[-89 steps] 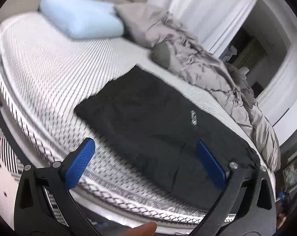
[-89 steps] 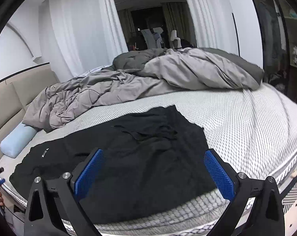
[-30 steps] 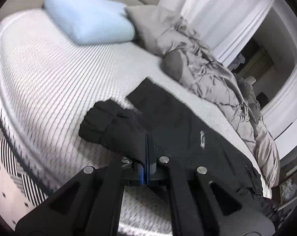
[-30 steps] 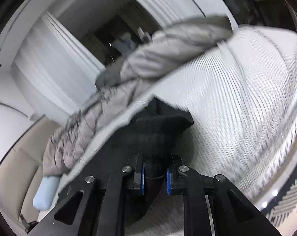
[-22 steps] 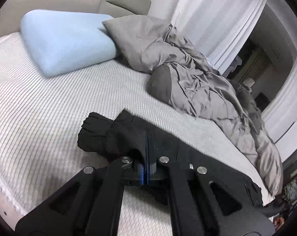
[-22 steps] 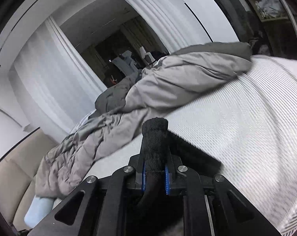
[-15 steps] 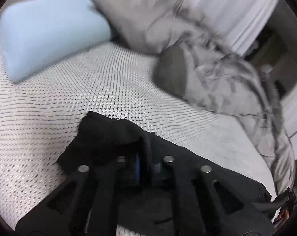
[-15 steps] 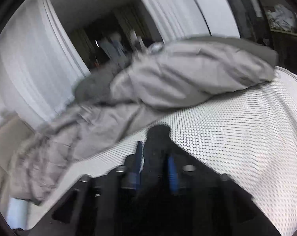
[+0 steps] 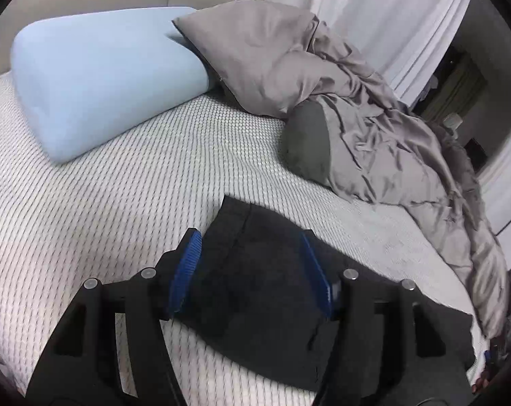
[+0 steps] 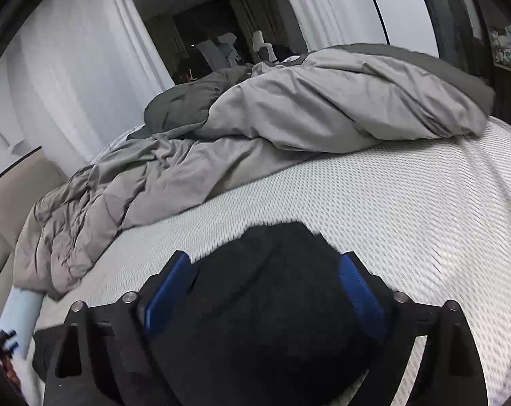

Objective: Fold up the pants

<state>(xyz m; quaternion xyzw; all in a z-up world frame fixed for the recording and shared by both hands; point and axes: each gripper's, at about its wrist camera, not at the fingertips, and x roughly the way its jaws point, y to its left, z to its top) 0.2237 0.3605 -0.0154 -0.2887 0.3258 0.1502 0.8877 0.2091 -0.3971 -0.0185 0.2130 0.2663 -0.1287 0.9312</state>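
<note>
Black pants (image 9: pixel 255 291) lie folded over on the white textured mattress (image 9: pixel 120 186). In the left wrist view my left gripper (image 9: pixel 250 250) hovers over one end of them. Its jaws are opening, the cloth lies loose between the blue pads, and the pads do not press on it. In the right wrist view the other end of the pants (image 10: pixel 272 287) lies between the blue pads of my right gripper (image 10: pixel 265 267). Those jaws are also opening and stand wide, free of the cloth.
A light blue pillow (image 9: pixel 96 77) lies at the head of the bed, with a grey pillow (image 9: pixel 255 54) beside it. A rumpled grey duvet (image 10: pixel 272 128) is piled along the far side. White curtains (image 10: pixel 69 84) hang behind.
Both grippers carried the near edge of the pants across the bed toward the duvet, folding them over. Both then opened and let the cloth drop onto the mattress.
</note>
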